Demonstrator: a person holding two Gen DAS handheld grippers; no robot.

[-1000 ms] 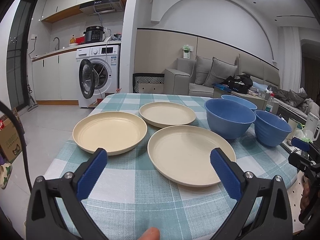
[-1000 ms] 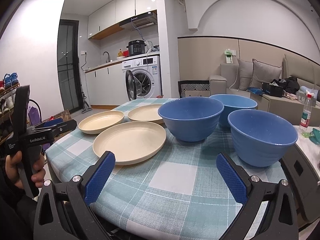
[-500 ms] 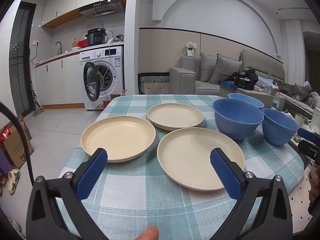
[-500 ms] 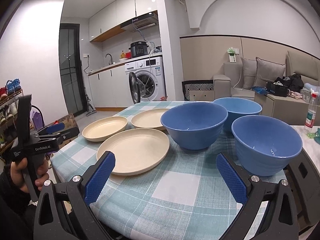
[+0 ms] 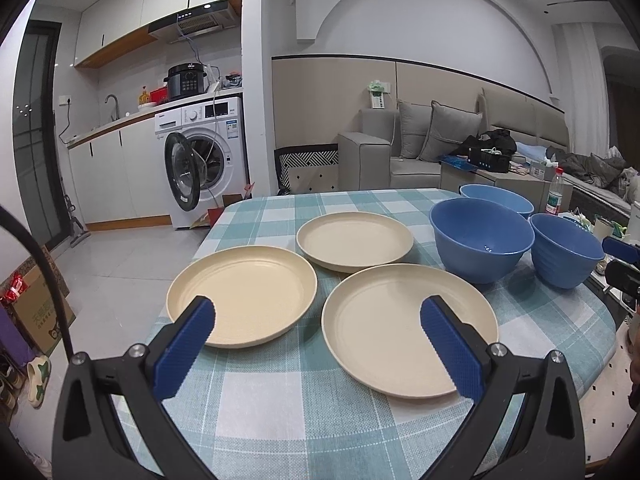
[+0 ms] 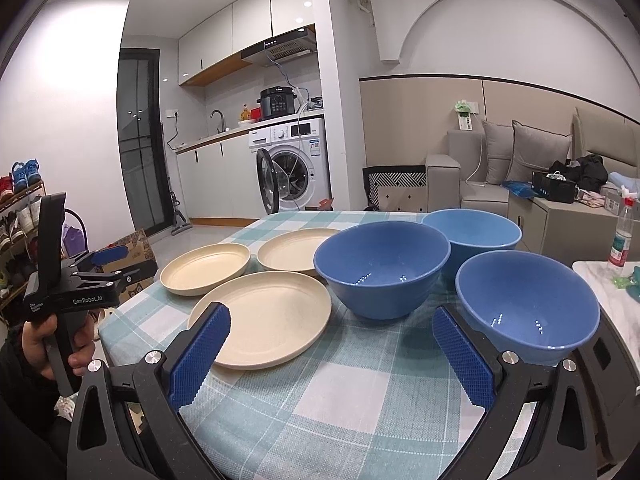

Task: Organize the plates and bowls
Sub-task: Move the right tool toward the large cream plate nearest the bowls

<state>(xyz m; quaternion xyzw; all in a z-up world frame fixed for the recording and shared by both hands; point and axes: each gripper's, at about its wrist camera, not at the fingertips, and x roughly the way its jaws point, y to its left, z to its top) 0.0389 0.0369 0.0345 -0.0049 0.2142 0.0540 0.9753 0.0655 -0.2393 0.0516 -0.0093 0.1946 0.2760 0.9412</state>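
Three cream plates lie flat on the checked tablecloth: a left plate [image 5: 244, 296], a far plate [image 5: 354, 240] and a near plate [image 5: 400, 328]. Three blue bowls stand upright to their right: a big middle bowl [image 5: 480, 240], a far bowl [image 5: 496, 199] and a right bowl [image 5: 566, 254]. My left gripper [image 5: 320, 340] is open, held above the near table edge in front of the plates, empty. My right gripper [image 6: 332, 354] is open too, empty, short of the near plate [image 6: 264, 320] and the right bowl [image 6: 528, 304].
The table [image 5: 280, 412] drops off at its left and near edges. A washing machine [image 5: 204, 160] with its door open and a grey sofa [image 5: 420, 148] stand behind. A side table [image 6: 612, 276] with a bottle [image 6: 620, 240] is at right. A hand holds the left gripper's handle [image 6: 60, 300].
Both grippers have drawn back and risen a little, so the dishes sit lower and farther in view. Both stayed open. No plate or bowl has moved.
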